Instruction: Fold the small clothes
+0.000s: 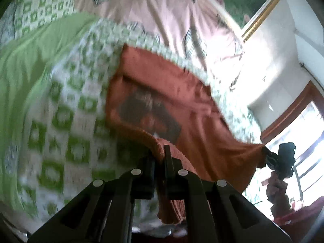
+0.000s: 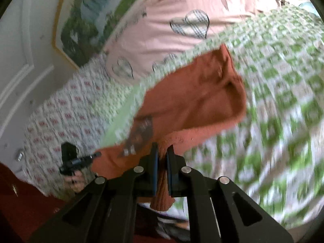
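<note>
Currently both grippers are clamped on the near hem of a small rust-orange T-shirt [image 1: 188, 101], one at each corner. Left gripper [image 1: 160, 156]: jaws drawn nearly together, ribbed hem cloth pinched between them and hanging out below the fingers. Right gripper [image 2: 162, 158]: jaws likewise narrow, with a fold of the same ribbed hem caught between the blue-edged pads and a tail of cloth drooping beneath. Each shows in the other's camera, gripping its corner, with a hand on the handle below it; the right hand [image 1: 276, 186] is at the frame's right edge in the left wrist view. The shirt's near edge is lifted off the green-and-white patterned bedspread [image 1: 66, 109], while the far part appears to lie on the spread, sloping away toward a pink sheet with striped hearts [image 1: 162, 8]. My reading: a two-corner hold keeps the hem taut and level so that it can be carried over the body of the shirt for a fold; the fold itself looks not yet made. Both views are motion-blurred, so the details are soft. A dark rectangular print [image 1: 149, 111] sits on the shirt front; whether it bears words or a picture I cannot tell, and no brand or label is legible anywhere. A gold-framed landscape picture [image 2: 85, 16] hangs on the wall behind the bed. Risk noted: thin cloth in narrow jaws may slip if the corners are pulled apart unevenly.
</note>
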Available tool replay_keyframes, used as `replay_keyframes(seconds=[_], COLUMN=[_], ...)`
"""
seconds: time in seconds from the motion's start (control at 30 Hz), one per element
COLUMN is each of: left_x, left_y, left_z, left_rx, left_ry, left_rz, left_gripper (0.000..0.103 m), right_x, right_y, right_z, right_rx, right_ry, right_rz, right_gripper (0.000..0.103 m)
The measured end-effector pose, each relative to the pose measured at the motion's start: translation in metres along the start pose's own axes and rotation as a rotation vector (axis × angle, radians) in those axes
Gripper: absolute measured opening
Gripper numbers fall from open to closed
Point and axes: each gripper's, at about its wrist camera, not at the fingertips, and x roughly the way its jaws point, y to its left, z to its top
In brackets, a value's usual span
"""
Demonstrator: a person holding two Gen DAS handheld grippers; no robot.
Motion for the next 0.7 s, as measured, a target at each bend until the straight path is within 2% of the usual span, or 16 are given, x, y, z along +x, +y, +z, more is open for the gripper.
replay_keyframes(seconds=[0.13,0.23,0.37,0.53,0.7], left_x=[0.008,0.027,0.057,0.108,0.153], left_y=[-0.006,-0.010,-0.007,0.008,0.038], left_z=[0.041,0.078,0.124,0.171,0.199], left_rx=[0.009,0.028,0.025,-0.001,-0.073], left_ry=[-0.088,-0.137,-0.175,-0.180,-0.162], left_rz=[-0.027,-0.020,-0.014,0.011,0.040], left_gripper=[0.004,0.004,0.004,0.004,0.004], right_x=[0.012,0.029,0.056,0.086,0.125], right_y=[0.001,-0.003,-0.016,-0.045,-0.082], right_z=[0.039,0.069,0.113,0.152,0.180], right_rx=[-0.015,-0.038,-0.064,-0.046,0.015], right_ry=[-0.076,-0.107,-0.133,-0.135,-0.125], right_rz=[0.025,0.033,0.020,-0.041,-0.114], right_gripper=[0.008,0.008,0.008,0.008,0.008])
